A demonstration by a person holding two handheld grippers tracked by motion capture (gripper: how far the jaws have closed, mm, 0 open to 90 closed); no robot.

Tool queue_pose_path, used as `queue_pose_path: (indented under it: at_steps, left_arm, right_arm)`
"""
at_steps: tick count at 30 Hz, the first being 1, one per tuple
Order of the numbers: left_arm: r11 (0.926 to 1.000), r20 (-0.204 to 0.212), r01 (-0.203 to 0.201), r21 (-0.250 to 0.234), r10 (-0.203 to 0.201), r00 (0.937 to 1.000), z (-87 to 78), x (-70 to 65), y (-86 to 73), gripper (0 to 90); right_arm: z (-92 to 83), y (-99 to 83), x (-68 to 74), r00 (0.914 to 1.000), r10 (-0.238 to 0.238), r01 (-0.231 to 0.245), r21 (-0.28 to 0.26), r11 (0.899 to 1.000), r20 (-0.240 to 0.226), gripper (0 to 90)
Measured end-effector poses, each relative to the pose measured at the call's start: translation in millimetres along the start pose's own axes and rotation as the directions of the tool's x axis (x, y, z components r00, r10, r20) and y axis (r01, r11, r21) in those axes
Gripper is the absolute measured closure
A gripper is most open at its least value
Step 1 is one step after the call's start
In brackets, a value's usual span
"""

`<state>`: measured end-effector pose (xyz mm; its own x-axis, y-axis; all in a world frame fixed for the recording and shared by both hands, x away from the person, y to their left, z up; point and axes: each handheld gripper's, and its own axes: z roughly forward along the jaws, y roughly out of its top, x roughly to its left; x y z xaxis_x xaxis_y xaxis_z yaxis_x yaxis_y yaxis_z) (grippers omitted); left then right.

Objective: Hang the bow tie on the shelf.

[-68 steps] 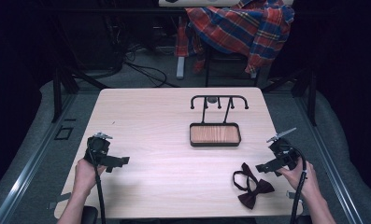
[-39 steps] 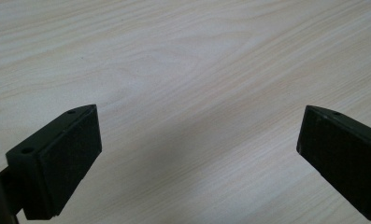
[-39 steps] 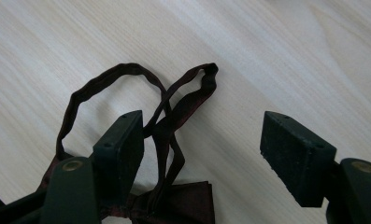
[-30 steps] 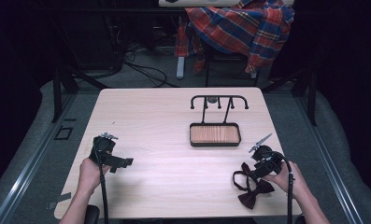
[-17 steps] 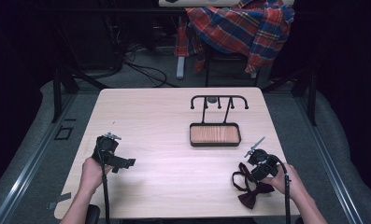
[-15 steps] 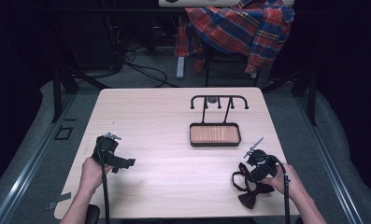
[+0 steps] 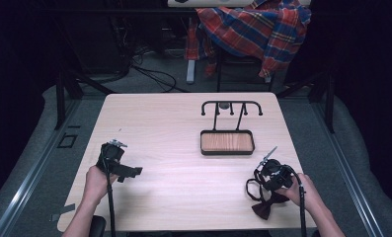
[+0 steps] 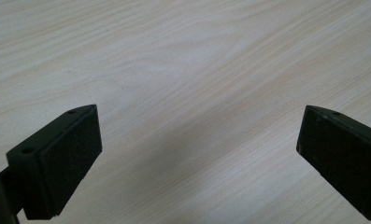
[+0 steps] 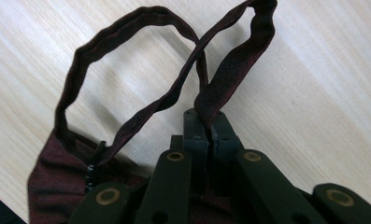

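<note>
A dark maroon bow tie [image 7: 262,206] lies near the table's front right corner, its thin strap [image 9: 127,56] looping out over the wood. My right gripper [image 7: 259,181] is on top of it. Its jaws have just been closing, and in the right gripper view the right gripper [image 9: 206,122] is shut on one band of the strap [image 9: 230,70]. The bow's body [image 9: 52,177] sits at the lower left of that view. My left gripper [image 7: 129,171] hovers at the front left of the table. In its own view the left gripper [image 8: 199,149] is open, with bare wood between the pads.
A black wire stand with a wooden base tray [image 7: 227,142] sits right of centre, behind the right gripper. A plaid shirt [image 7: 255,29] is draped over a chair beyond the table's far edge. The light wooden table [image 7: 174,148] is bare between the hands.
My right gripper came in from the right edge, down onto the bow tie, and closed on its strap. The left hand drifted slightly toward the front and has since stayed put.
</note>
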<state>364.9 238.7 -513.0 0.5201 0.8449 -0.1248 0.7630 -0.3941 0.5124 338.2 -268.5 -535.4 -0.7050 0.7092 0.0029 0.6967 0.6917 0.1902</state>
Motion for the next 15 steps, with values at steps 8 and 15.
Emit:
queue_pose_path:
  at_steps: [8, 15]
  left_arm:
    - [1.0, -0.001, -0.008, -0.006, 0.008, 1.0, -0.1, -2.5, 1.5, 0.1]
    - [0.9999, -0.004, -0.016, -0.005, 0.016, 0.9999, 0.6, -3.2, 2.7, 0.2]
  right_arm:
    - [-17.6, -1.9, 0.2, 0.9998, 0.017, -0.016, -0.099, 0.995, 0.005, 88.3]
    - [-29.6, -4.3, 3.7, 0.9989, 0.041, -0.036, -0.175, 0.984, 0.024, 88.4]
